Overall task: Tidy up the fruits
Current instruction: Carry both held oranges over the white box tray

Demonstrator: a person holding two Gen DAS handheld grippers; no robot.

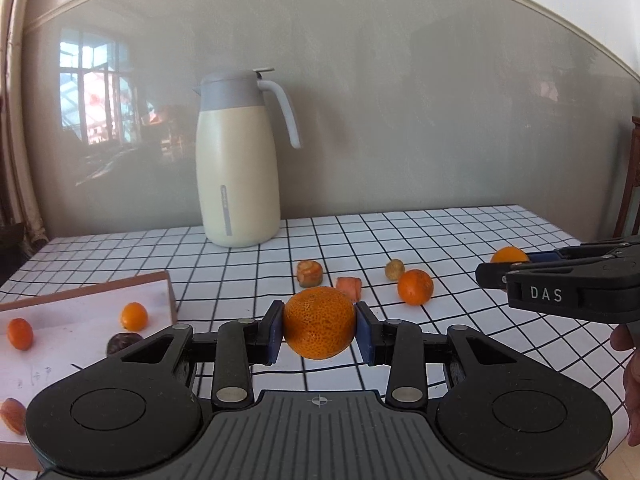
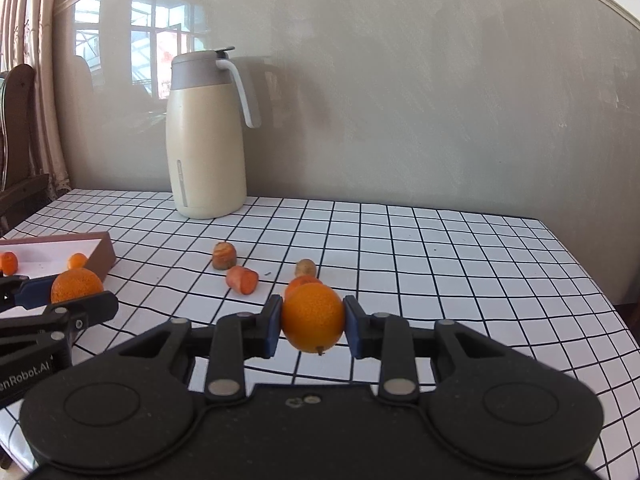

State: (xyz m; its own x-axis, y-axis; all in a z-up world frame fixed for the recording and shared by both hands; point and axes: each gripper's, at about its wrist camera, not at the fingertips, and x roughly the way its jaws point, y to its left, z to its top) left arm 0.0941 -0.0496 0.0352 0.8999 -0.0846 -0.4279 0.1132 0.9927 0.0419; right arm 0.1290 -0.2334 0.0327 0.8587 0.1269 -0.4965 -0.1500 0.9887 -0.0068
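Item: left gripper (image 1: 320, 330), fingers closed on a round, pitted orange mandarin (image 1: 319, 322), held clear above the grid-patterned bench (image 1: 460, 232). Right gripper (image 2: 312, 326), fingers closed on a smoother round orange fruit (image 2: 313, 317). Shallow brown-rimmed white tray (image 1: 168, 292) at 9 o'clock, holding small fruits. Handling, judged: light, soft-skinned, bruisable, prone to roll; grip across the widest middle, gently

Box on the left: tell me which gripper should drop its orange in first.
Left. The left gripper, shut on its orange, hangs right beside the box. The right gripper, shut on its own orange, is farther off, with the left gripper between it and the box.
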